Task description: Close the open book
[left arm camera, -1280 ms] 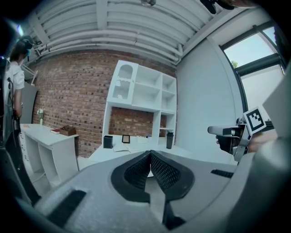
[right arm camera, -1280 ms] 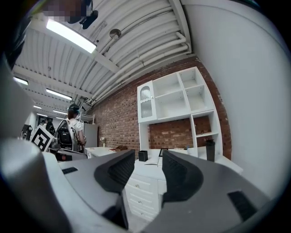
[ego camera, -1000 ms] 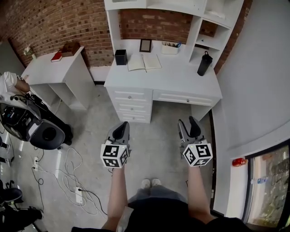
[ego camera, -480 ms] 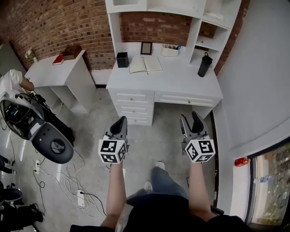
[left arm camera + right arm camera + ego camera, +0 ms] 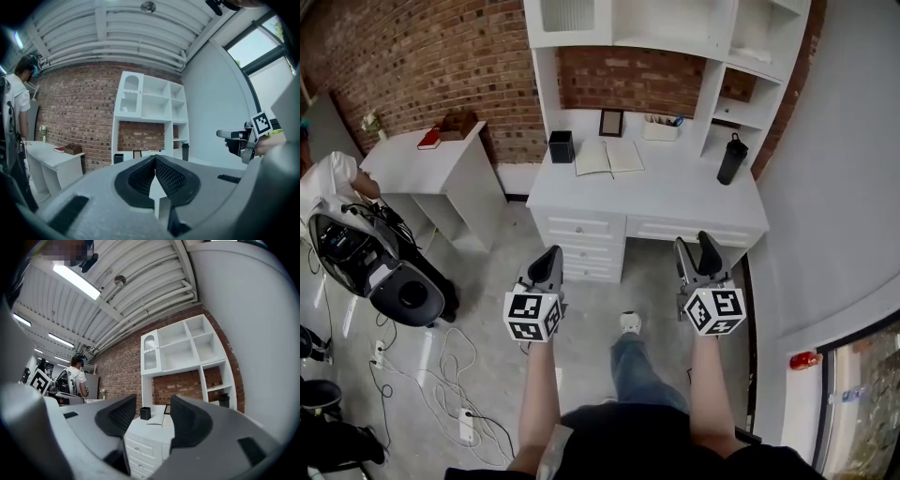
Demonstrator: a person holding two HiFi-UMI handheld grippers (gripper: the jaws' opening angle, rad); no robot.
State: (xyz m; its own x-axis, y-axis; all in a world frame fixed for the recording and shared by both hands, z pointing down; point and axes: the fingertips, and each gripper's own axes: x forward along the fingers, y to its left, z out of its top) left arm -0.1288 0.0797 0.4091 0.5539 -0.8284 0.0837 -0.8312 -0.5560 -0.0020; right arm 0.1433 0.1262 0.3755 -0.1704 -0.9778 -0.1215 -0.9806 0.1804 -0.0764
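The open book (image 5: 609,157) lies flat at the back of the white desk (image 5: 675,195), pages up. It also shows between the right gripper's jaws in the right gripper view, as the open book (image 5: 158,419). Both grippers hang over the floor in front of the desk, well short of the book. My left gripper (image 5: 551,257) is shut with nothing in it; its pads (image 5: 165,174) meet at the tips. My right gripper (image 5: 697,247) is open and empty, its jaws wide apart, pointing at the desk.
On the desk stand a black pen cube (image 5: 562,147), a picture frame (image 5: 611,123), a pen tray (image 5: 660,128) and a black bottle (image 5: 732,158). A white side table (image 5: 431,161) with a red book (image 5: 430,139) stands left. A person (image 5: 333,173), black equipment (image 5: 370,262) and floor cables (image 5: 450,384) are at left.
The person has stepped toward the desk, so the desk and book sit closer and lower in the head view. Both grippers keep their pose and jaw state.
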